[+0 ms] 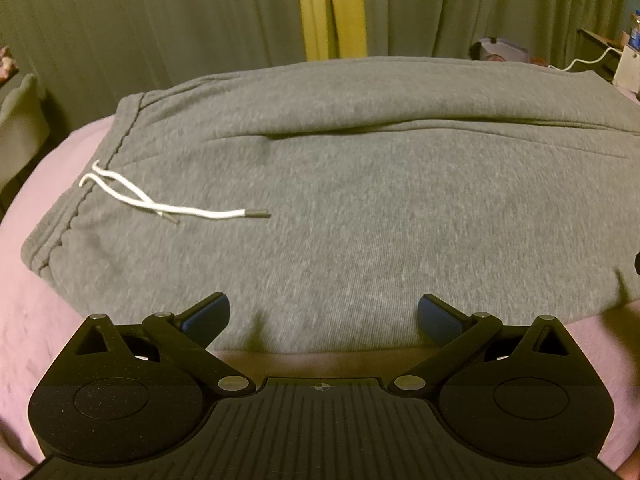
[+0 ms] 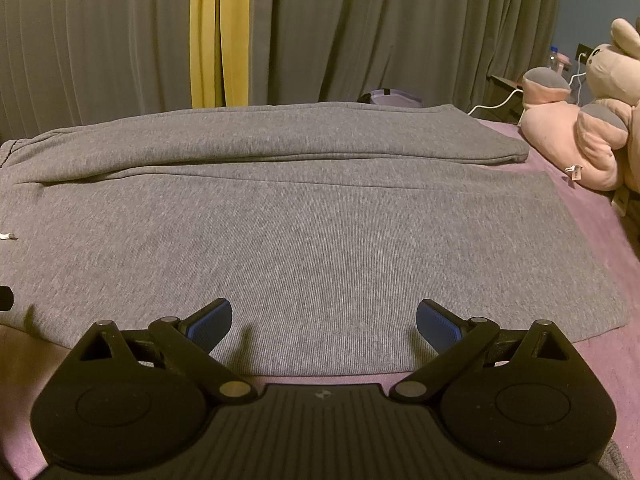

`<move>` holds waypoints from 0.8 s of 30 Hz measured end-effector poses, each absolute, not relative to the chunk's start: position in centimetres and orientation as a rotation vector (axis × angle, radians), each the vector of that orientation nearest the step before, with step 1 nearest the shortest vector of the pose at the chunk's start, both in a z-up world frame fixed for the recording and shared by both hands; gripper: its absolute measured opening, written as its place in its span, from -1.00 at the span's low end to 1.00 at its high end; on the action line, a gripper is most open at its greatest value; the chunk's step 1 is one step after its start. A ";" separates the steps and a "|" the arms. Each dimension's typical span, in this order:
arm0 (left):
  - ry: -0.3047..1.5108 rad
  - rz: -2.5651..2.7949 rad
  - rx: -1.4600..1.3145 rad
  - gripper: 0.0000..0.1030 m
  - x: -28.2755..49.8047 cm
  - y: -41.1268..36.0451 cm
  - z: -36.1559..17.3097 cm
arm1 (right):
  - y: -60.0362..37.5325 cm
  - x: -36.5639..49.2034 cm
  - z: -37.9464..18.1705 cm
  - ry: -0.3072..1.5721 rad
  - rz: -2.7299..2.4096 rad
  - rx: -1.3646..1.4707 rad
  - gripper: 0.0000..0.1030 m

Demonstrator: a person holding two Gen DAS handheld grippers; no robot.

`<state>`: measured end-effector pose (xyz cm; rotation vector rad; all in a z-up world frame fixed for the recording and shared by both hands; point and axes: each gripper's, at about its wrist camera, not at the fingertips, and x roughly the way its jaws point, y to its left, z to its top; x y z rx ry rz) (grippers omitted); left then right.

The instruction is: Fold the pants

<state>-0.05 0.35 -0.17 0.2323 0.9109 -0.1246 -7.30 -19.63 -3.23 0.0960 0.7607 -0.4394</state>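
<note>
Nearest the left wrist camera, the left hand-held gripper (image 1: 324,314) has its blue-padded fingers (image 1: 210,316) spread wide with nothing between them, poised over the near edge of the grey pants (image 1: 340,200). These pants lie flat on a bed covered by a pink sheet (image 1: 24,308), stretched sideways along it: the waistband sits toward the left end of the bed, and a white drawstring (image 1: 160,202) with metal tips lies loose on the fabric just inside that waistband. Both legs run toward the right end of the bed, one beside the other, the farther leg along the bed's far edge with a long crease between them. From the right wrist view, the right hand-held gripper (image 2: 324,316) is likewise wide apart and empty, over the near edge of the nearer leg, whose hem ends close to the bed's right edge. A pink plush toy (image 2: 580,136) rests at the far right corner of the bed. Grey curtains (image 2: 380,32) with a yellow strip (image 2: 218,32) hang behind the bed.
</note>
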 end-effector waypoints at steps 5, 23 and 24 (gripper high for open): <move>0.915 -0.126 0.228 1.00 0.0 0.4 -0.1 | -19.7 -7.3 -3.3 0.759 -0.440 0.099 0.92; 0.919 -0.128 0.220 1.00 0.0 0.6 -0.2 | -19.7 -7.4 -3.4 0.760 -0.442 0.100 0.92; 0.920 -0.128 0.220 1.00 0.0 0.6 -0.2 | -19.7 -7.4 -3.4 0.760 -0.442 0.100 0.92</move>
